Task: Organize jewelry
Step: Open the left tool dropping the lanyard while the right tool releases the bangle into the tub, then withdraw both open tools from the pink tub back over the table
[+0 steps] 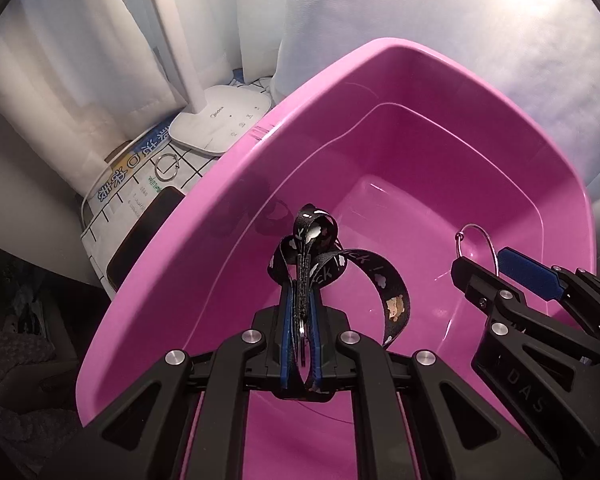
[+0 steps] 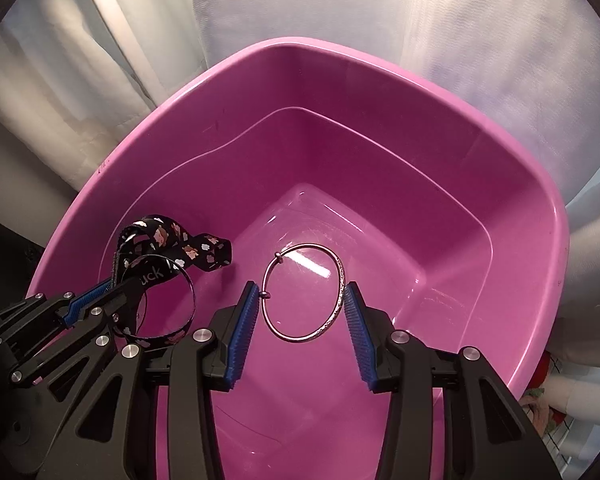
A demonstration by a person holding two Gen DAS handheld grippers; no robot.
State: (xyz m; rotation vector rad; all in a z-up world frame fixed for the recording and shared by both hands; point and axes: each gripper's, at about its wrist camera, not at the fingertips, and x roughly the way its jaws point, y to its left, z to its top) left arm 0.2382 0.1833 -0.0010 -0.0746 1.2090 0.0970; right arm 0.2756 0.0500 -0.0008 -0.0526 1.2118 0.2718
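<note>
Looking down the left wrist view, the left hand-held gripper (image 1: 300, 312) sits at lower centre, its blue pads pressed together on a black printed lanyard (image 1: 332, 272), whose loops spill above and to the right of the fingertips over the pink basin (image 1: 260, 168). The basin fills the middle of the frame. At right, the right hand-held gripper (image 1: 496, 268) enters with a thin metal bangle (image 1: 476, 240) caught between its fingers. At upper left, outside the basin, a second metal ring (image 1: 167, 167) lies on a printed cloth (image 1: 140, 184) beside a white lamp base (image 1: 220, 124), with a dark phone (image 1: 144, 236) just below it. White curtains (image 1: 100, 60) hang behind.

In the right wrist view, the right hand-held gripper (image 2: 300, 300) occupies lower centre, jaws partly apart and braced on the bangle (image 2: 304, 292): both blue pads meet opposite sides of the hoop, which hangs upright over the basin (image 2: 500, 184) floor. At lower left, the left hand-held gripper (image 2: 114, 284) holds the lanyard (image 2: 172, 248), its loops draped inside the basin's left wall.
</note>
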